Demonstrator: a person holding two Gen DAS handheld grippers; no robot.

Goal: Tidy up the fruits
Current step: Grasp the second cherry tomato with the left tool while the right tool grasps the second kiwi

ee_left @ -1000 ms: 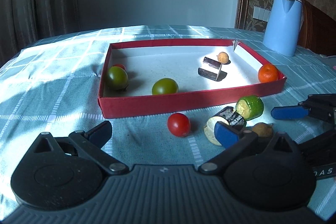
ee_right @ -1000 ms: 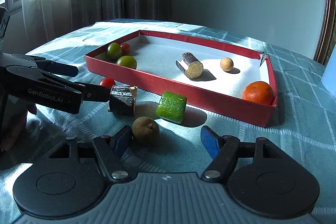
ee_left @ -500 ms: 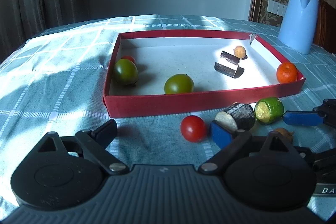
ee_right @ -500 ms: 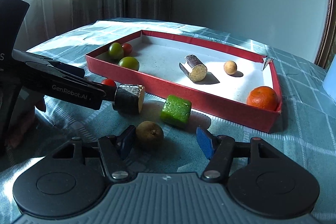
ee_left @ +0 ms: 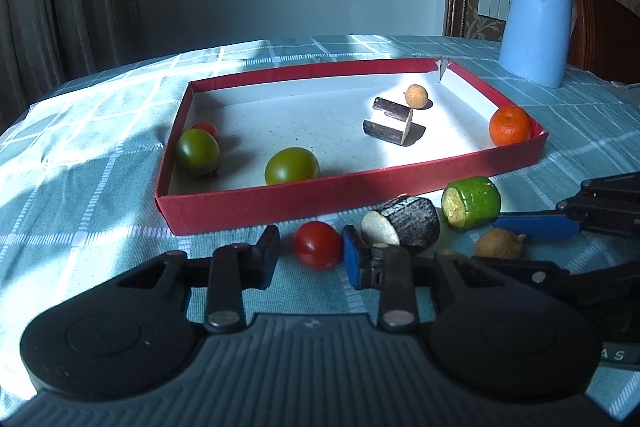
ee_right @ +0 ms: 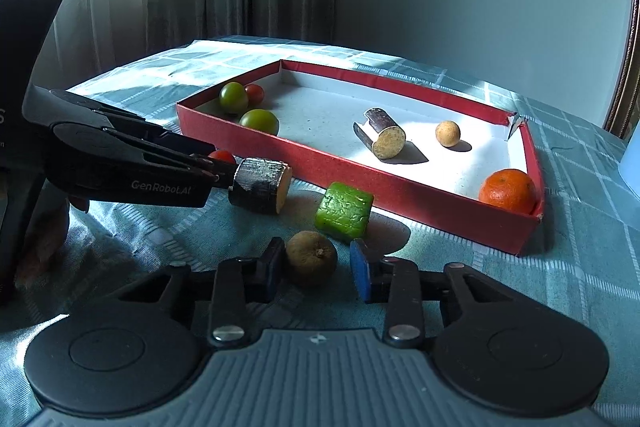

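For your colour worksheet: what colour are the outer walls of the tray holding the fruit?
Red tray, white inside; the left wrist view shows it best.

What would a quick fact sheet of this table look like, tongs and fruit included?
Left tongs: closing around red tomato, not yet gripping
Right tongs: closing around brown fruit, not yet gripping
Red tray: two green tomatoes, small red tomato, orange, tan ball, dark cut piece
Loose on cloth: dark chunk, green chunk
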